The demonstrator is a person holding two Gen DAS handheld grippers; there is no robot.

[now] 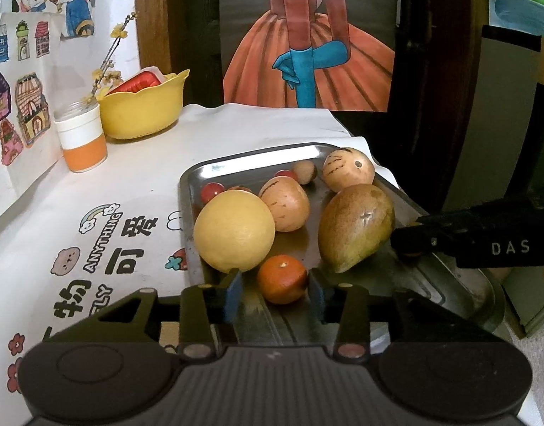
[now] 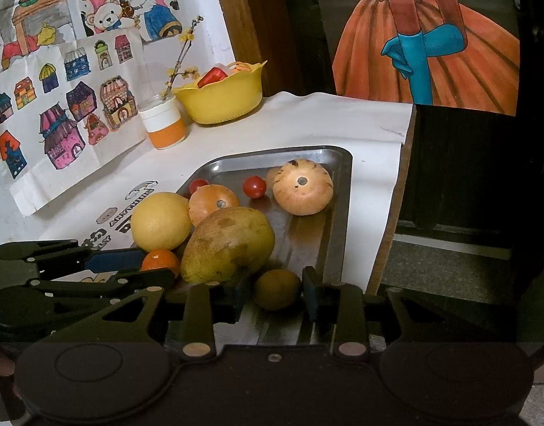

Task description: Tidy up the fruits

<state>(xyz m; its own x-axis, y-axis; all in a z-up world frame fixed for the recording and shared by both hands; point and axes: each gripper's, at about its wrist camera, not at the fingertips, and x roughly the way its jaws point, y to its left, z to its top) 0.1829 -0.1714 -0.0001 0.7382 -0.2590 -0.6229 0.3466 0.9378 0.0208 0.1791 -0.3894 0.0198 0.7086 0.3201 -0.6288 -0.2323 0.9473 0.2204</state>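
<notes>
Both grippers at the near edge of the fruit tray [image 1: 250, 158].

Left gripper [image 1: 275, 293]: jaws spread, bracketing the tangerine [image 1: 282, 278], apparently not yet touching it. Right gripper [image 2: 276, 294]: jaws spread either side of a small yellow fruit [image 2: 277, 289]; contact cannot be determined. The mango [image 2: 227, 245], grapefruit [image 1: 234, 235], two striped melons and cherry tomatoes lie in the tray. A yellow bowl [image 1: 144, 106] stands well apart.

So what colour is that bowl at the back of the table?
Yellow bowl, with a wavy rim; clearest in the right wrist view.
</notes>
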